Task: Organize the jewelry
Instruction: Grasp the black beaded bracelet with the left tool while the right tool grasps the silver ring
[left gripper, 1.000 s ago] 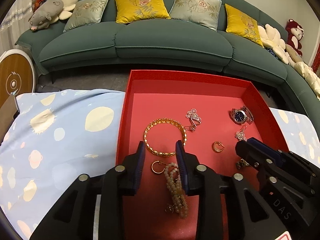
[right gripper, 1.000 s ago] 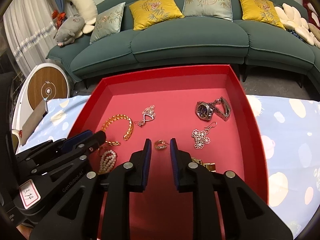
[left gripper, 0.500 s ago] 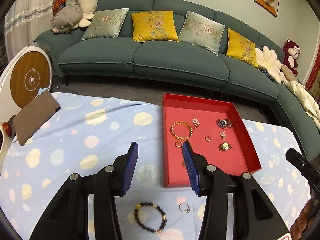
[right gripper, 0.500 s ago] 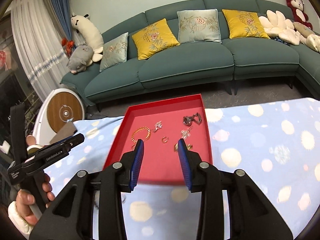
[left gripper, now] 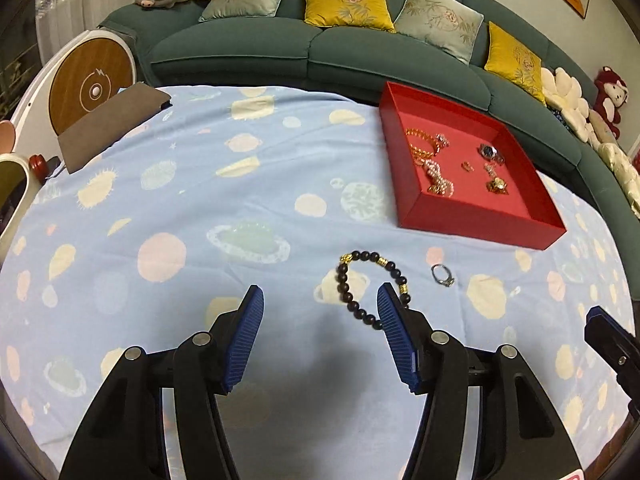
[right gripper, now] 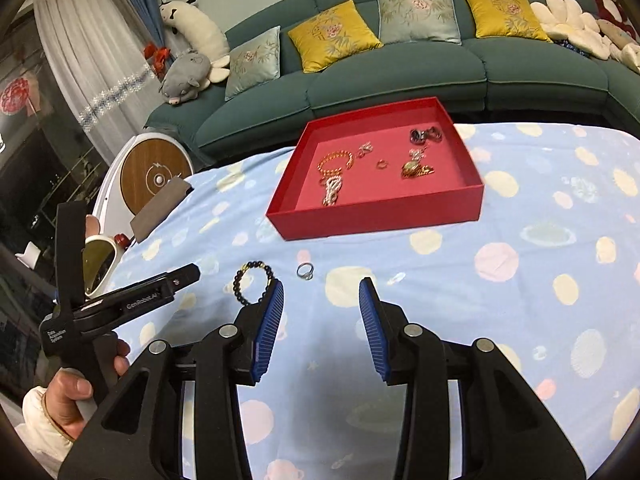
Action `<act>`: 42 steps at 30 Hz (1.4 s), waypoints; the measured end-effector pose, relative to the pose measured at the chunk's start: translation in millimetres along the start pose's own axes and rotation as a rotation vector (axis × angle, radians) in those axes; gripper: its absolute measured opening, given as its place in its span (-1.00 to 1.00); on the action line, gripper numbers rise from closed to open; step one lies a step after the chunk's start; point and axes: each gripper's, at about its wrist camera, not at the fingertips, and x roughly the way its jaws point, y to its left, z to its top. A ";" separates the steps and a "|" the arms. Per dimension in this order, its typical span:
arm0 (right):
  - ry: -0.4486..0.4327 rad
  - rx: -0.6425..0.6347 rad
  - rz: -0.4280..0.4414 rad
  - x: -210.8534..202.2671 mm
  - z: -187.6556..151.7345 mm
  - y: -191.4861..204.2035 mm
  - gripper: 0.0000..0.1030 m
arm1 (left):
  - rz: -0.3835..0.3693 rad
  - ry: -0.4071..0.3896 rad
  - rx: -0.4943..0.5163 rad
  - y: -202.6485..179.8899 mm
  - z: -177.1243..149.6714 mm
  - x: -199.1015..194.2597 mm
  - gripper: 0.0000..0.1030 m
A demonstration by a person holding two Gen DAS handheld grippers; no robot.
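Observation:
A red tray on the blue spotted cloth holds several pieces: a gold bangle, a pearl bracelet, a watch. A dark bead bracelet and a silver ring lie on the cloth in front of the tray. My left gripper is open and empty, with the bead bracelet just ahead near its right finger. My right gripper is open and empty, the ring ahead of it to the left. The left gripper also shows in the right wrist view.
A brown pad lies at the cloth's far left corner beside a round wooden-faced device. A green sofa with cushions runs behind the table. A cream object stands at the left edge.
Both grippers have pulled back from the tray and come lower over the cloth, near the bead bracelet and ring. The pearl bracelet stays in the tray. Both grippers have opened wider.

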 end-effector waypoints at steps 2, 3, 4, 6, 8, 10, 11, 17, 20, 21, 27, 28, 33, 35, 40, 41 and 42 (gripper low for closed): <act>0.002 -0.058 -0.030 6.8 -3.0 11.6 -0.26 | -0.011 0.024 0.009 -2.4 -4.6 11.3 0.13; 0.005 -0.080 -0.038 9.3 -5.6 16.4 -0.26 | -0.016 0.038 0.005 -3.3 -6.2 16.3 0.20; 0.008 -0.095 -0.042 11.4 -9.4 19.4 -0.26 | -0.021 0.047 0.001 -4.0 -6.3 21.0 0.26; 0.023 -0.109 -0.039 18.5 -11.8 24.5 -0.26 | -0.018 0.052 -0.003 -6.3 -7.2 27.8 0.27; 0.039 -0.113 -0.036 23.3 -15.3 25.6 -0.26 | -0.005 0.053 0.005 -8.5 -7.0 33.3 0.27; 0.052 -0.121 -0.041 28.9 -18.3 26.4 -0.26 | 0.004 0.053 0.008 -10.4 -4.9 38.7 0.27; 0.057 -0.123 -0.042 31.3 -19.0 26.7 -0.26 | 0.009 0.054 0.008 -11.4 -4.3 41.9 0.27; 0.075 -0.138 -0.051 47.6 -16.7 28.4 -0.26 | 0.052 0.061 0.036 -18.6 -3.5 59.0 0.20; 0.082 -0.141 -0.058 58.1 -13.7 27.9 -0.26 | 0.069 0.049 0.058 -22.5 -1.5 60.5 -0.03; 0.084 -0.141 -0.061 61.7 -12.9 27.6 -0.26 | 0.067 0.047 0.058 -22.5 -0.4 60.6 -0.16; 0.105 -0.131 -0.067 72.9 -13.1 23.3 -0.26 | 0.045 0.045 0.072 -22.7 1.8 60.1 -0.89; 0.105 -0.136 -0.069 74.2 -12.9 23.4 -0.26 | 0.037 0.048 0.069 -22.8 1.8 60.0 -0.89; 0.104 -0.177 -0.066 86.4 -8.1 28.7 -0.27 | 0.009 0.037 0.053 -19.9 4.9 49.6 -0.89; 0.105 -0.200 -0.066 93.0 -5.2 31.4 -0.27 | -0.006 0.027 0.043 -17.3 6.8 42.2 -0.89; 0.124 -0.228 -0.064 114.1 -2.0 33.0 -0.27 | -0.022 0.007 0.035 -10.9 9.5 29.1 -0.89; 0.131 -0.225 -0.063 118.0 -1.8 32.4 -0.27 | -0.023 0.007 0.034 -9.5 9.6 28.1 -0.89; 0.141 -0.219 -0.061 122.5 -1.8 31.3 -0.27 | -0.024 0.007 0.035 -8.6 9.8 27.9 -0.90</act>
